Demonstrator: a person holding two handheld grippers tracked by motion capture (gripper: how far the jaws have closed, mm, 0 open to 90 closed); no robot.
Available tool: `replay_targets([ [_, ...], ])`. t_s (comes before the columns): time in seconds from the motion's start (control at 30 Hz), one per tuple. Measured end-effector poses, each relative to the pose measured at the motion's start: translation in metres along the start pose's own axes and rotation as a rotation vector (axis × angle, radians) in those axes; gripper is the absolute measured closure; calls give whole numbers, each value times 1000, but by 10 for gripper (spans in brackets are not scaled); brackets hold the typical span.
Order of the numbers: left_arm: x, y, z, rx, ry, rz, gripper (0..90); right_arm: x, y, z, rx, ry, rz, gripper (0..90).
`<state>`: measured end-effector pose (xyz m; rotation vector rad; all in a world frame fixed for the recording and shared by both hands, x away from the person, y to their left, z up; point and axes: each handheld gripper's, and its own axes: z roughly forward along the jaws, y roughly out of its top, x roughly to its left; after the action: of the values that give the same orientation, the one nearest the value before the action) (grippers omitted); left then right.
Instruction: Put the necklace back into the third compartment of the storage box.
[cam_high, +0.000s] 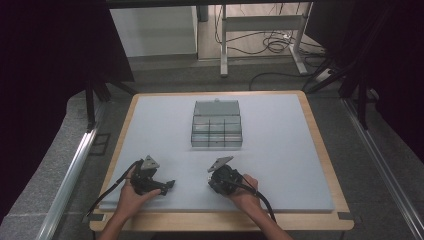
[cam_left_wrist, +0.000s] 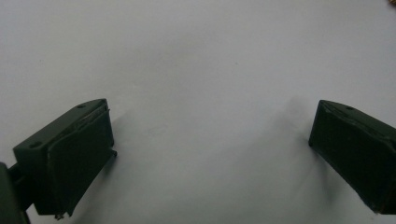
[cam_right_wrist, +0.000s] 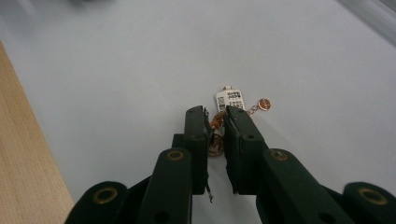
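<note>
Right gripper (cam_right_wrist: 215, 116) nipped on copper chain (cam_right_wrist: 215, 140); left gripper (cam_left_wrist: 210, 140) wide, bare.

Matt pale mat (cam_high: 280, 165) over a wood-edged table (cam_high: 320, 135); matt black plastic tongs (cam_right_wrist: 215, 122); between their tips, a shiny copper-coloured chain (cam_right_wrist: 215, 140) with paper tag (cam_right_wrist: 230, 99); beyond, a clear plastic organiser box (cam_high: 216, 125).

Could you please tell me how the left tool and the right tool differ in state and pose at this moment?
The left tool has its jaws spread wide with nothing between them, while the right tool has its jaws nearly together around a copper-coloured chain with a white tag. In the high view, the left tool points rightward and the right tool leftward. Both are hand-held low over the grey mat.
</note>
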<state>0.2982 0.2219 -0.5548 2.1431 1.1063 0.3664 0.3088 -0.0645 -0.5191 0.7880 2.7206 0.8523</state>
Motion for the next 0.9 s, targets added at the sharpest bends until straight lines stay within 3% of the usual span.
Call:
replay_targets([
  [0.23, 0, 0, 0, 0, 0, 0, 0, -3, 1, -5, -27, 24, 25, 780],
  [0.9, 0, 0, 0, -2, 0, -4, 0, -14, 11, -47, -170, 57, 82, 782],
])
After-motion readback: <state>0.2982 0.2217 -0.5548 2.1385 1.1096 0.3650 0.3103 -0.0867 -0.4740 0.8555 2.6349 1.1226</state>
